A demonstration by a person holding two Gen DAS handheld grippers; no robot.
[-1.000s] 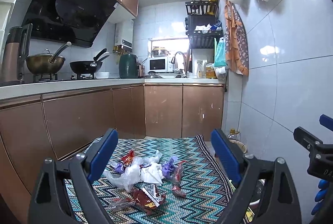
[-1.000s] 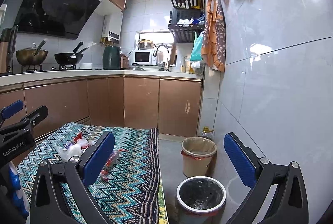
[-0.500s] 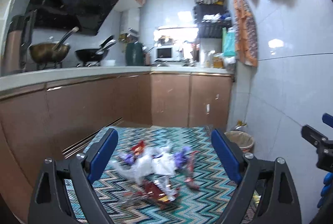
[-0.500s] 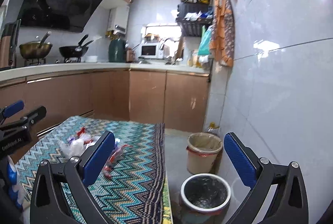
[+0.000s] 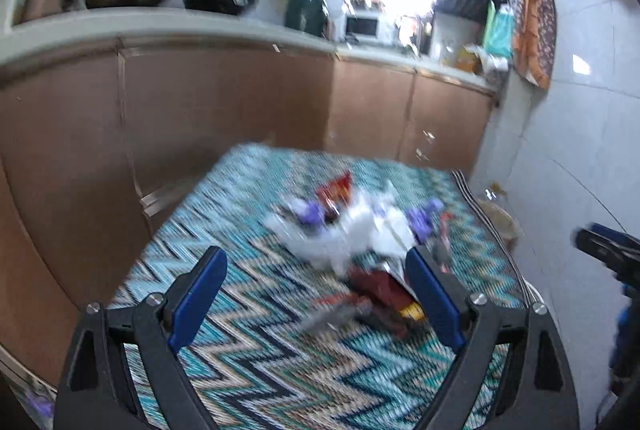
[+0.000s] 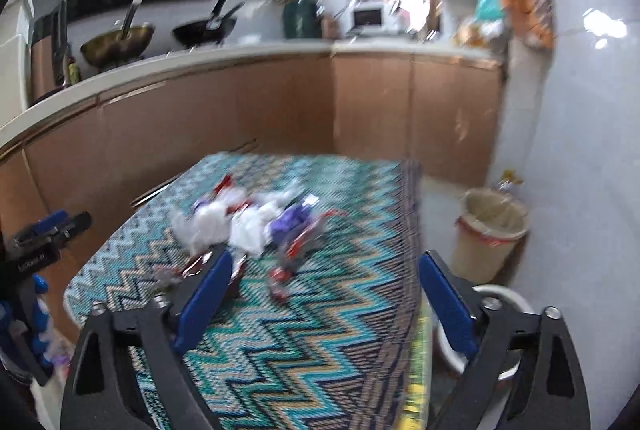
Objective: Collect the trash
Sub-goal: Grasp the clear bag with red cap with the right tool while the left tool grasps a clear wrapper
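Both views were blurred. The trash (image 5: 356,238) lay in a loose heap on the zigzag cloth (image 5: 248,342) covering the bench, toward the cloth's far half: white crumpled plastic, purple scraps, red wrappers and a dark red packet nearest the camera. In the right wrist view the same heap (image 6: 248,226) sat left of centre on the cloth (image 6: 332,342).

The left gripper (image 5: 316,294) was tilted down over the cloth, its fingers (image 5: 198,294) spread wide and released, nothing between the blue pads. The right-hand pad stood in front of the dark red packet; contact could not be judged. The right gripper (image 5: 608,254) showed at the right edge of this view, well apart from the heap.

The right gripper (image 6: 324,304) also pointed down at the cloth. Its jaws had just been closing a little, yet the fingers (image 6: 204,300) remained apart and grasped nothing; only cloth showed between them. The left-hand pad overlapped the near edge of the heap. The left gripper (image 6: 44,242) showed at the left edge.

On the floor beside the bench stood a beige bin (image 6: 492,230) against the tiled wall, and a white-rimmed bin (image 6: 504,314) nearer, partly hidden behind the right finger. Brown cabinets (image 6: 240,110) ran behind the bench.
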